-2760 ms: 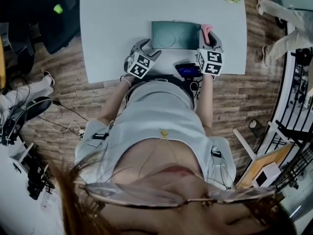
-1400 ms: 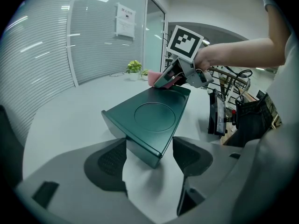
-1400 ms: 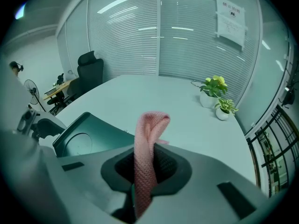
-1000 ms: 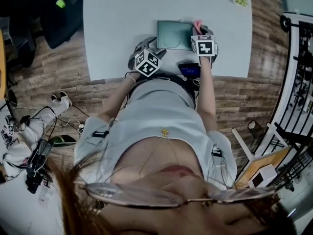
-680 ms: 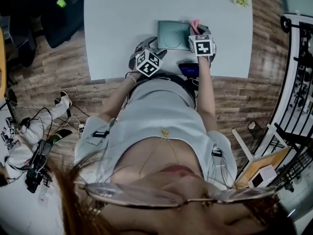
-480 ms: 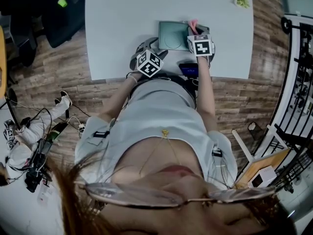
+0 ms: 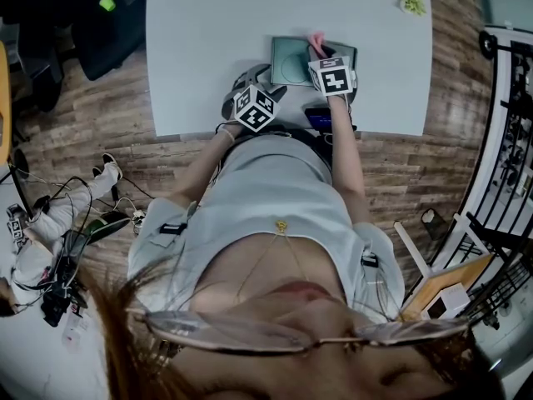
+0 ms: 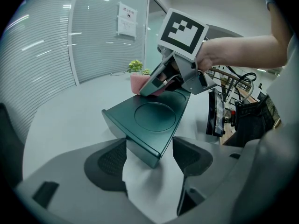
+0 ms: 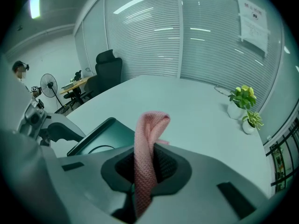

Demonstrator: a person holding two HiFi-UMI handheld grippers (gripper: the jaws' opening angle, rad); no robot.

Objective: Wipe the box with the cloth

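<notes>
**Counter**, pale grey, smooth-topped (image 7: 208, 40): every item below is carried on it.

**Box**, dark green, flat, rectangular, hard-shelled, with a round recess pressed into the lid (image 7: 291, 60): it is laid flat near the counter's 6 o'clock edge in the head view. It is judged rigid, light and smooth-skinned, so liable to slide under a wiping stroke. It is best steadied at a corner or along its edges, with the lid left free.

**Left tongs**, grey, marker-cubed (image 8: 149, 161): the jaws are held apart. The box's near corner is received between them with a gap on each side, and nothing is pinched.

**Right tongs**, same pattern (image 9: 145, 164): the jaws are closed on the cloth and are held over the box's 3 o'clock half.

**Device**, dark, slab-shaped (image 7: 321, 119): it is set at the counter's edge, at 5 o'clock of the box. Its kind cannot be told.

**Cloth**, pink, knitted (image 9: 150, 134): it is gripped along a fold, with a loop standing past the jaw tips, and it appears to meet the lid near its 12 o'clock edge. It is judged soft, limp and light. A firm pinch on the bunched middle is advised, so that a pad of fabric is presented.

**Pot plants**, small, green (image 9: 244, 101): they are stood at the counter's 1 o'clock corner, well apart.
</notes>
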